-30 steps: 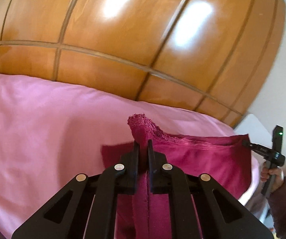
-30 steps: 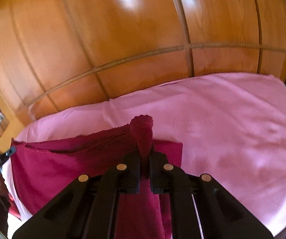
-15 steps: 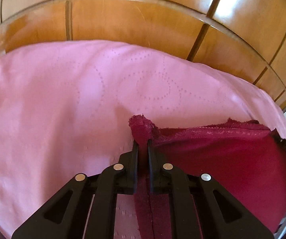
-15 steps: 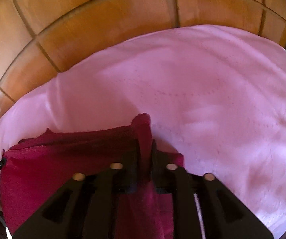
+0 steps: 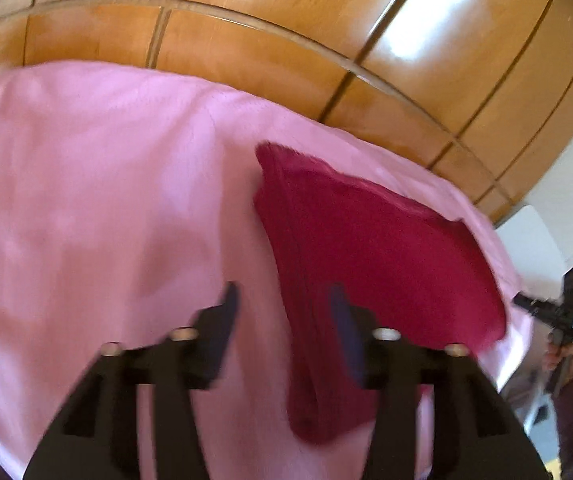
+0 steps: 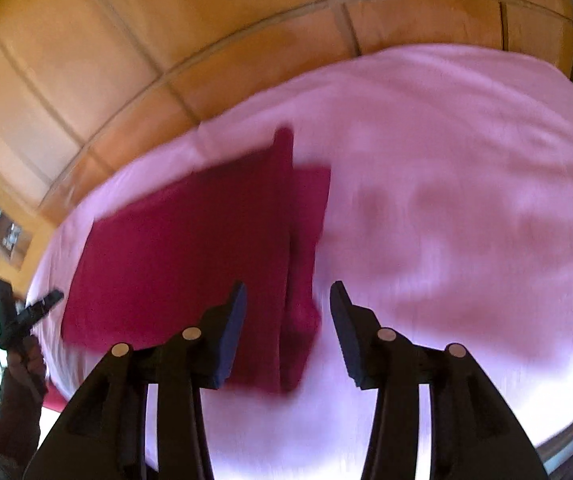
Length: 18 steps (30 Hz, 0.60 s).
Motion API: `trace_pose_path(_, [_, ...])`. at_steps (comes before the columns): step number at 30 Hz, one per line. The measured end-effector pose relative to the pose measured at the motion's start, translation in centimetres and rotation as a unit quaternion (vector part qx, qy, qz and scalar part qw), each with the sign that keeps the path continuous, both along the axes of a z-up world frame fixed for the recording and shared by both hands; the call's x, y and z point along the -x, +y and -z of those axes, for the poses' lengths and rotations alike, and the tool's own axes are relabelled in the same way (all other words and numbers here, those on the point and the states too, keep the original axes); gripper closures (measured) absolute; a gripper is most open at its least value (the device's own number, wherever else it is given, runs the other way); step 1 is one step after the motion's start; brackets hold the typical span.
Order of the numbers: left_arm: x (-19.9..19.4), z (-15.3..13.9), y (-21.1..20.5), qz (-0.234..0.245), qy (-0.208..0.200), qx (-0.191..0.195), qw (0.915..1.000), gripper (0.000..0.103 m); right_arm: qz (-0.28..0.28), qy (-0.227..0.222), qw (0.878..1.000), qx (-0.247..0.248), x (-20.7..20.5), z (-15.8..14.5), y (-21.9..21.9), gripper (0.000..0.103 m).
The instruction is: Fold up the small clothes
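A dark red garment (image 5: pixel 366 240) lies folded flat on the pink sheet (image 5: pixel 86 200). My left gripper (image 5: pixel 283 296) hovers just above the garment's left edge. Its jaws are opening and the pads press on nothing. In the right wrist view the same red garment (image 6: pixel 186 248) spreads to the left. Its right edge passes under my right gripper (image 6: pixel 288 292), whose jaws are opening too, clear of the cloth. Both views are blurred by motion.
A glossy wooden panelled wall (image 5: pixel 286 20) rises right behind the pink sheet (image 6: pixel 446 200). At the far right of the left wrist view a hand (image 5: pixel 562 356) in a dark sleeve holds the other gripper. A white surface (image 5: pixel 534 236) stands beside the bed.
Both grippers were shut on pinched corners of the red garment. Now both have let go and drawn back, and the garment lies flat on the sheet.
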<state>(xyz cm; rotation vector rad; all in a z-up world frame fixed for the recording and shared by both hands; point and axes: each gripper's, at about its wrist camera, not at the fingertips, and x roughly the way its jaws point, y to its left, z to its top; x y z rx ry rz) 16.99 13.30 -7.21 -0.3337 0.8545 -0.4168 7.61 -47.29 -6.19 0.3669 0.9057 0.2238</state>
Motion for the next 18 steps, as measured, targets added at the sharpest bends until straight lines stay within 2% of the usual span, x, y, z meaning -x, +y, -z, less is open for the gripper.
trace_pose_path(3, [2.6,0.8,-1.0,0.028,0.009,0.006,0.9995,0.052,-0.023,0.018,1.000,0.007,2.3,1.8,0.8,0.068])
trace_pose_path(8, [4.3,2.1,-3.9,0.070,0.006,-0.047,0.9964,0.052,-0.039,0.027,0.998,0.033,2.5,3.6,2.5,0.072])
trace_pose_path(10, [4.2,2.5,-4.4,0.067,0.002,-0.064,0.9957,0.054,-0.047,0.025,0.998,0.030,2.1,3.8,3.0,0.082])
trace_pose_path(11, [4.1,2.8,-4.5,0.069,0.007,-0.069,0.9953,0.060,-0.051,0.025,0.998,0.035,2.0,3.8,3.2,0.091])
trace_pose_path(12, [3.9,2.8,-4.5,0.071,0.013,-0.069,0.9950,0.078,-0.053,0.025,0.997,0.051,2.0,3.6,3.4,0.095])
trace_pose_path(13, [3.8,2.7,-4.4,0.071,0.012,-0.070,0.9949,0.084,-0.057,0.026,0.996,0.064,2.0,3.4,3.7,0.095])
trace_pose_path(15, [4.0,2.1,-4.2,0.076,-0.005,-0.089,0.9931,0.091,-0.066,0.013,0.994,0.087,2.9,2.1,3.7,0.097])
trace_pose_path(18, [4.2,1.7,-3.9,0.088,-0.015,-0.115,0.9893,0.094,-0.063,0.001,0.993,0.097,3.9,1.0,3.3,0.098])
